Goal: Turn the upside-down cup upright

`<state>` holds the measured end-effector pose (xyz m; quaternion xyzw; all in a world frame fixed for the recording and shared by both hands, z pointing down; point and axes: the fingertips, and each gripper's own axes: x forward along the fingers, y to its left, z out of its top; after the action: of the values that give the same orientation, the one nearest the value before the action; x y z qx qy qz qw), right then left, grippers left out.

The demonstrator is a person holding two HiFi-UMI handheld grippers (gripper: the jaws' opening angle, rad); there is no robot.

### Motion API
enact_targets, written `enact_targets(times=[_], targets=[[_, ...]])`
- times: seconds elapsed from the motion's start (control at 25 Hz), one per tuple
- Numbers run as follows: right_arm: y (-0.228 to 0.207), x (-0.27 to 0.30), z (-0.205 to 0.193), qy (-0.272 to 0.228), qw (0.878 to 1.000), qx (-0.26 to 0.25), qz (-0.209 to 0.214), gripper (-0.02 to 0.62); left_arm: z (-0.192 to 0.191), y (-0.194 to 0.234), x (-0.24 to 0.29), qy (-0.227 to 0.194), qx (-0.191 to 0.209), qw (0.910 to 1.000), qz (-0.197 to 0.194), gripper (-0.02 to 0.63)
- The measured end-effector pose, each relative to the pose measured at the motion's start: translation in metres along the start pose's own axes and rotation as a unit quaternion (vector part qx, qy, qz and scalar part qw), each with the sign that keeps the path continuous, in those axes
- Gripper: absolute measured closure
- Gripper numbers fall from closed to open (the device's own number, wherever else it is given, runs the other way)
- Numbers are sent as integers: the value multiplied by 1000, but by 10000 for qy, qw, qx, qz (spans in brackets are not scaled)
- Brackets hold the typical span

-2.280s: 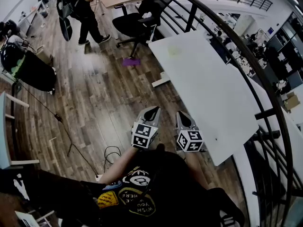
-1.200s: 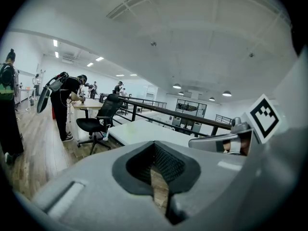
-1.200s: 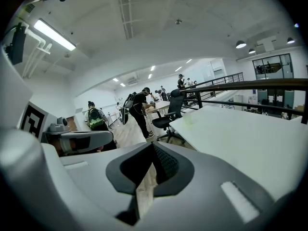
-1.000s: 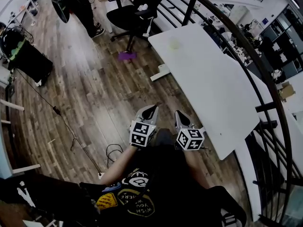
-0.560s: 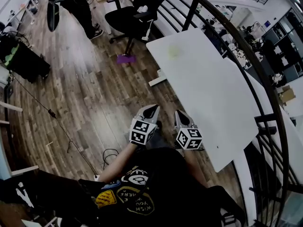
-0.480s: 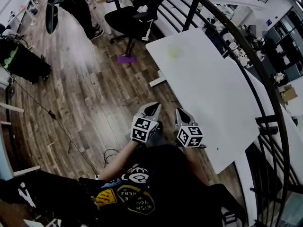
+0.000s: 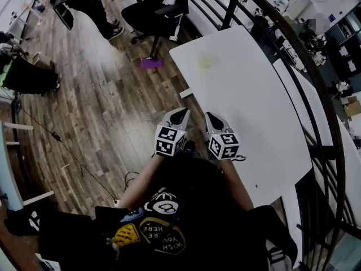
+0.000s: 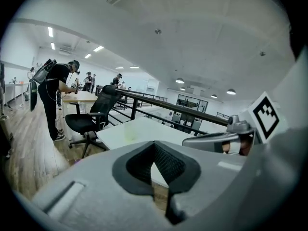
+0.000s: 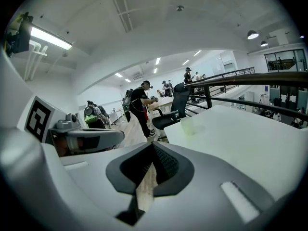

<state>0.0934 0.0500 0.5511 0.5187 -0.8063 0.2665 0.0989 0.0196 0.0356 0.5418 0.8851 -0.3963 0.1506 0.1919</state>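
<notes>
A pale yellow-green translucent cup [image 7: 205,61] stands near the far end of the white table [image 7: 256,114]; it is also in the left gripper view [image 8: 130,132] and the right gripper view [image 9: 187,125]. It is too small to tell which way up it is. My left gripper [image 7: 180,115] hangs over the wooden floor just left of the table's near edge, shut and empty [image 8: 155,147]. Beside it, my right gripper [image 7: 210,117] is over the table's left edge, also shut with nothing in it [image 9: 153,147]. Both point toward the cup, well short of it.
A black office chair [image 7: 155,10] stands beyond the table's far corner, with a purple object [image 7: 150,64] on the floor near it. A dark railing [image 7: 296,55] curves along the table's right side. A person [image 7: 90,1] stands at a far desk. Cables [image 7: 73,151] lie on the floor.
Both grippers have moved forward side by side toward the table, and the table and cup now sit closer in the head view. Both stay shut.
</notes>
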Motion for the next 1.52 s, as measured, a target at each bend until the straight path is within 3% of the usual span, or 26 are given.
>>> enact_targets(times=[0.4,0.52,0.72,1.0,1.04,1.08,1.32,1.44,1.52], targets=[[-41,71,8,221,9994,275,29,597,5,51,53,286,-287,9992,0,601],[-55,105,9,319,9991,162,-213,597,9,75,76,393,-334,9986,-106,601],[-78,161,10,606,9961,-60,-638,595,13,114,112,712,-75,9969,-331,601],[-104,232,0,435,9935,34,-1048,595,21,163,157,775,-353,9938,-721,601],[-110,243,-5,441,9925,-11,-1139,579,19,169,164,832,-317,9933,-732,601],[-116,253,-9,457,9915,-41,-1215,483,17,173,169,894,-272,9930,-727,601],[-170,292,-9,303,9836,-232,-1765,262,10,180,190,1153,-234,9909,-661,601],[-203,303,1,307,9781,-256,-2042,222,9,179,205,1167,-198,9915,-549,601],[-207,316,5,352,9803,-356,-1909,209,11,180,210,1175,-235,9917,-468,601]])
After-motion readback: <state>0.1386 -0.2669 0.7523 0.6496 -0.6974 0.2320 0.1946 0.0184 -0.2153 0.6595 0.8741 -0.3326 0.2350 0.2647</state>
